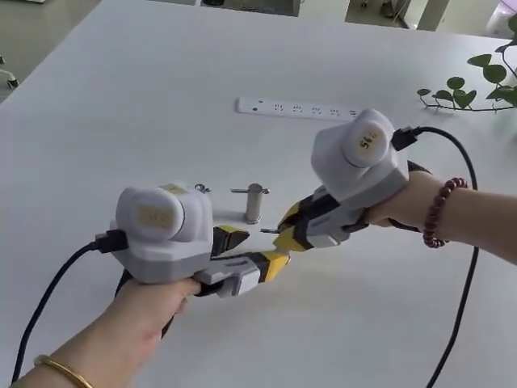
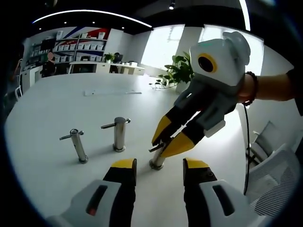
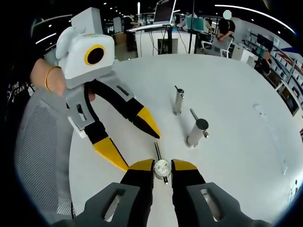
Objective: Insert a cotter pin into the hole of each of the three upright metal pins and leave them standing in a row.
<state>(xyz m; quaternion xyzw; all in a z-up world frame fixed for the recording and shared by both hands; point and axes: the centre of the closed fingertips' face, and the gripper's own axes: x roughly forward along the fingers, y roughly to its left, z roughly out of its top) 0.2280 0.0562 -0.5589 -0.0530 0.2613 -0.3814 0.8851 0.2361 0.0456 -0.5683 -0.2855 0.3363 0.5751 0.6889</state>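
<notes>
Near pin [image 3: 162,167]: pinched by right gripper [image 1: 284,232] — left gripper [image 1: 254,247] crowds in from 8 o'clock.
Middle pin [image 1: 254,202]: upright, 12 o'clock, near.
Power strip [image 1: 297,108]: farther, 12 o'clock.
Plant [image 1: 477,85]: 2 o'clock.
Tabletop [image 1: 121,105]: bare at 5 and 10 o'clock.

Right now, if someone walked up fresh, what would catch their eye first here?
First, the right gripper, its jaws closed around the top of the nearest metal pin, which has a cotter pin through it. The left gripper hangs wide open right beside it. Just beyond, on the white table, stand a second metal pin and a third metal pin, each with a cotter pin through it.
</notes>
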